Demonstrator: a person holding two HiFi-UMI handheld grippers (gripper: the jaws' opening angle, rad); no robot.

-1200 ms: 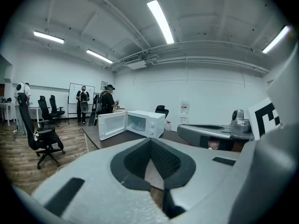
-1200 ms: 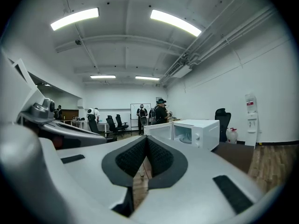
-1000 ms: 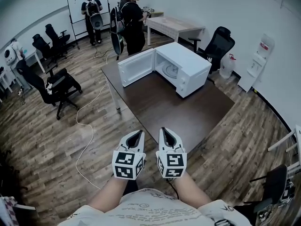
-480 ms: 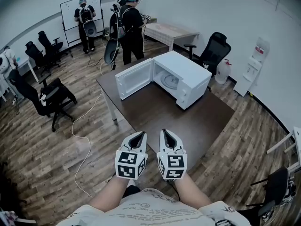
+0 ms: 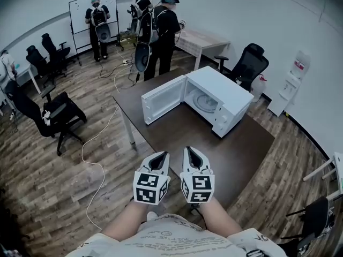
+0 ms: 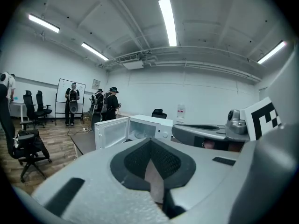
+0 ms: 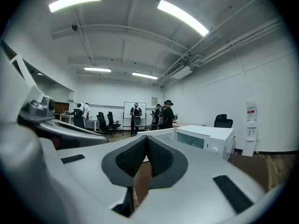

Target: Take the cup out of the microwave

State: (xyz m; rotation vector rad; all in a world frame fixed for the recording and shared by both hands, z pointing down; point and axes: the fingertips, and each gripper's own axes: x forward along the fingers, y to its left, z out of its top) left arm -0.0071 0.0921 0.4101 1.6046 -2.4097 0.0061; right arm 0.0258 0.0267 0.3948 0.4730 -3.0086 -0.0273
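The person stands at the near side of a dark brown rectangular table [image 5: 185,135] and holds the two tongs side by side, just beside each other, both pointing towards the far end of the table. The left gripper [image 5: 161,156] has its grey jaws together and nothing is between them; in its own view the black ribbed pads [image 6: 138,160] meet at the tip. The right gripper [image 5: 188,151] is the same: jaws pressed together, holding nothing, and its pads [image 7: 159,157] touch at the front. Each gripper carries a white cube with black square markers, and two bare forearms come out from under a light shirt.

A white box-shaped microwave oven [image 5: 228,98] stands on the far part of the table, well apart from both grippers. Its door [image 5: 162,99] hangs open to the left, and inside the cavity a round glass turntable [image 5: 205,101] can be seen. The cup I cannot make out in any view; the cavity is too small and partly hidden.

Behind the table three people in black clothes stand near a whiteboard on wheels [image 5: 91,7] and a pale wooden desk [image 5: 206,38]. Black office chairs [image 5: 56,116] stand on the wooden floor, and a white water dispenser [image 5: 293,82] is at the right wall
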